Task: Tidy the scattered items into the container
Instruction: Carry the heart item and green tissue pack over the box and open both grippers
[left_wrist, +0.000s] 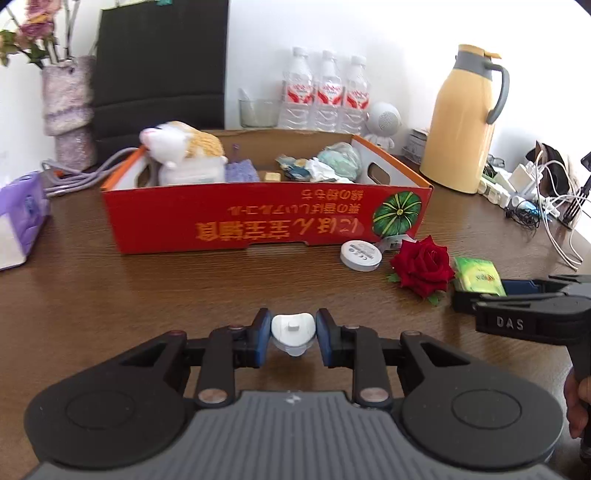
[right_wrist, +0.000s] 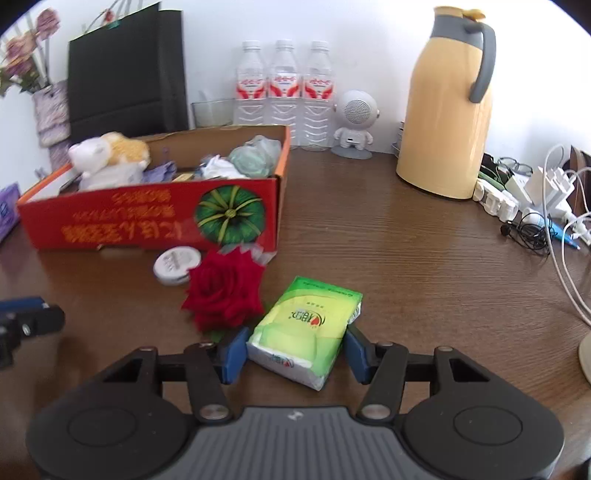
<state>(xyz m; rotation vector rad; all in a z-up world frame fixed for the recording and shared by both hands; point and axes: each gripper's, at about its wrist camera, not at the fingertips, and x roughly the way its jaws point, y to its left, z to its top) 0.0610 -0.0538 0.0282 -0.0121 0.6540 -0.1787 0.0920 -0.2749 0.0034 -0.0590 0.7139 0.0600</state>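
Red box (left_wrist: 258, 218) — plush toy (left_wrist: 173, 142); crumpled wrappers (left_wrist: 325, 166)

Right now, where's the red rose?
In the right wrist view the red rose lies on the table, between the white round tin and the green tissue pack.

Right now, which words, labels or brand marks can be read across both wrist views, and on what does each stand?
"DAS": raised letters on the black right gripper finger.
Yellow characters on the red cardboard box: upside down, not legible to me.
Green tissue pack: logo text blurred.
Round white tin: print too small.
Three clear water bottles: red labels blurred.
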